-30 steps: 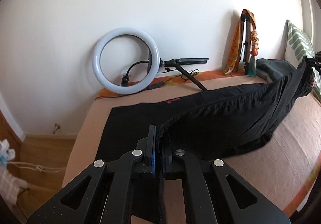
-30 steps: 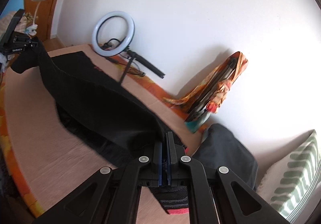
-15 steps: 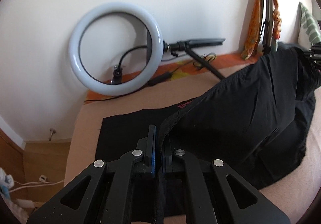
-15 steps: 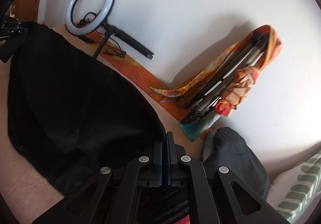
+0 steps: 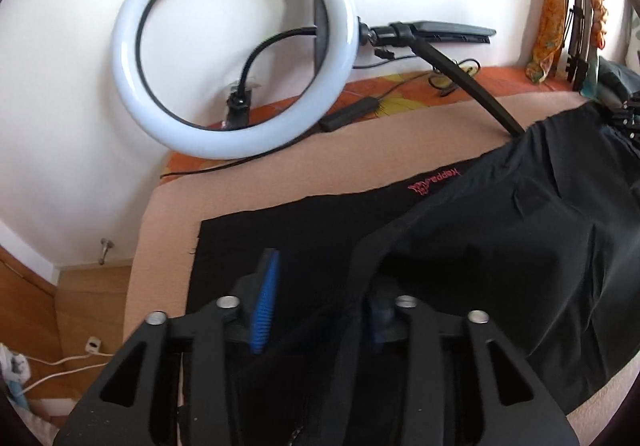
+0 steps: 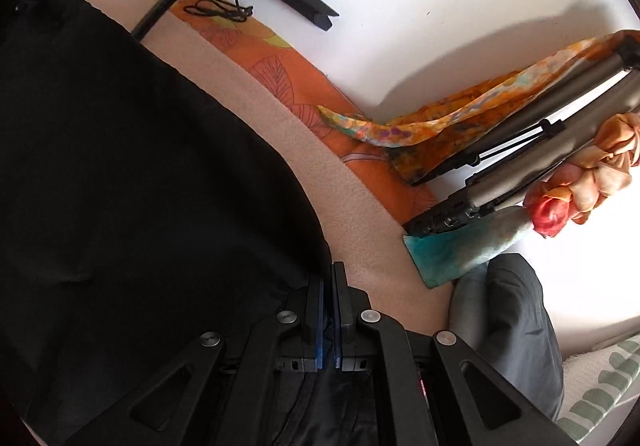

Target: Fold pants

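You are laying one half of the black pants [image 5: 500, 254] over the other on the bed [image 5: 280, 174], and the fold is at its setting-down point. The pants spread ahead of both tools: a flat layer with a pink logo lies beyond your left tool [image 5: 320, 294], and the folded-over layer runs off to its right toward the other tool.

The left tool's jaws are opening; the cloth edge hangs between them, against the right finger, no longer pinched. Your right tool [image 6: 330, 286] stays clamped narrow on the waist end of the pants, with the bare bed just to its right.

Next, I judge, you free that right corner as well, once its edge sits over the layer beneath, then draw both tools back without dragging the cloth.

Against a second ago: the left tool was then pinched shut on the fabric, and the pants were stretched up between the two tools; now they sag low onto the bed. The ring light [image 5: 232, 50] looms larger ahead of the left tool, and the scarf-wrapped tripod [image 6: 540, 150] larger before the right one.
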